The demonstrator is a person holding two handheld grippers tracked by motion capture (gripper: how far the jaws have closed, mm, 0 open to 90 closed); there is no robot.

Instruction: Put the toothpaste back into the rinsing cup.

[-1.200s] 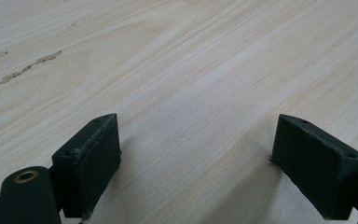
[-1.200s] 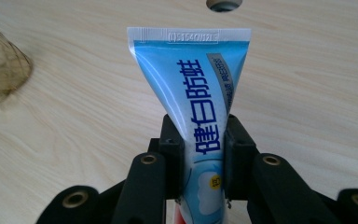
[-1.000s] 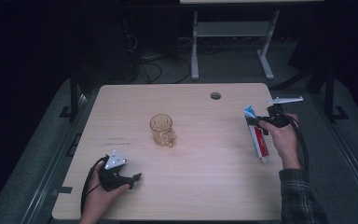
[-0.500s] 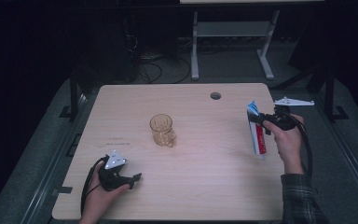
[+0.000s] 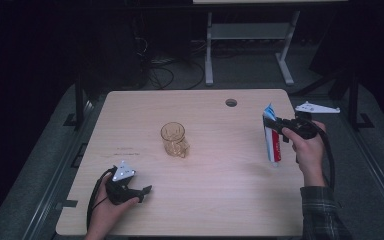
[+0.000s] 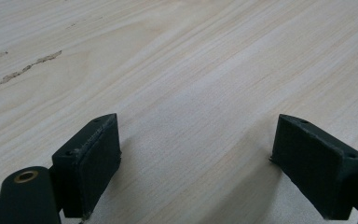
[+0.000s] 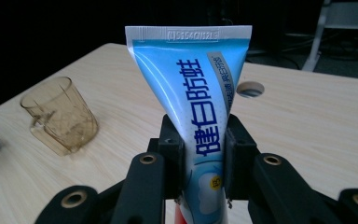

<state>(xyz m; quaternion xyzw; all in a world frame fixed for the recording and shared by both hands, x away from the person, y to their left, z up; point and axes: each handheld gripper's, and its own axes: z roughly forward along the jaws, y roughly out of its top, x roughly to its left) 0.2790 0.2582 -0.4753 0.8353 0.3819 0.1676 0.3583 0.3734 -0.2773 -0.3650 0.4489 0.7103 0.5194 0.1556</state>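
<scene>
Right claw [image 7: 204,158] pinches glossy, flat-crimped toothpaste tube [image 7: 196,88].

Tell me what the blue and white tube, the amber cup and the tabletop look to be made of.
Blue and white toothpaste tube: soft glossy plastic or laminate, judging by its crimped flat end and sheen. Amber see-through cup: likely clear tinted plastic, possibly glass; light passes through. Pale tabletop: wood or wood-look laminate, matte, with visible grain lines.
</scene>
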